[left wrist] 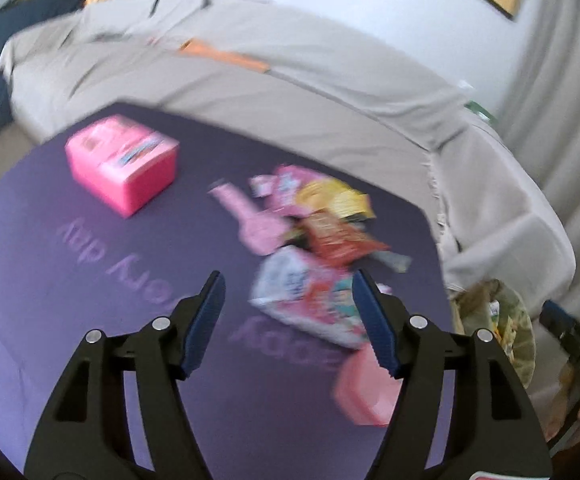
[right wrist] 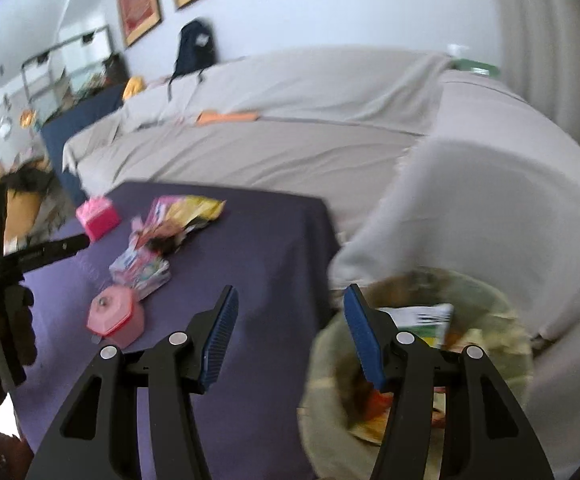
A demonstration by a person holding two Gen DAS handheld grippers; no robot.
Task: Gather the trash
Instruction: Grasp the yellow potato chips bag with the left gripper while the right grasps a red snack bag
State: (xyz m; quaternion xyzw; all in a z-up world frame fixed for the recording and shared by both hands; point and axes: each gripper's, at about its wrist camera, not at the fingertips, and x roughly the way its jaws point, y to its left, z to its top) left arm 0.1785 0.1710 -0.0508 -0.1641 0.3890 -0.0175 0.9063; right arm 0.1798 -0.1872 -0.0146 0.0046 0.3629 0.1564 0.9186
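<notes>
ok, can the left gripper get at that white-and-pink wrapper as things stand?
Probably yes. The left gripper is open and empty, the white-and-pink wrapper lies just ahead on the purple tablecloth, and nothing sits between them.

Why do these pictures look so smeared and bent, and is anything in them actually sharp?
Left wrist view: the wrapper pile and pink box are streaked with motion blur, while the left gripper stays crisp. Right wrist view: the trash bag beside the purple table is smeared, while the right gripper is sharp. Both views bow the sofa and darken at the corners, as fisheye lenses do.
</notes>
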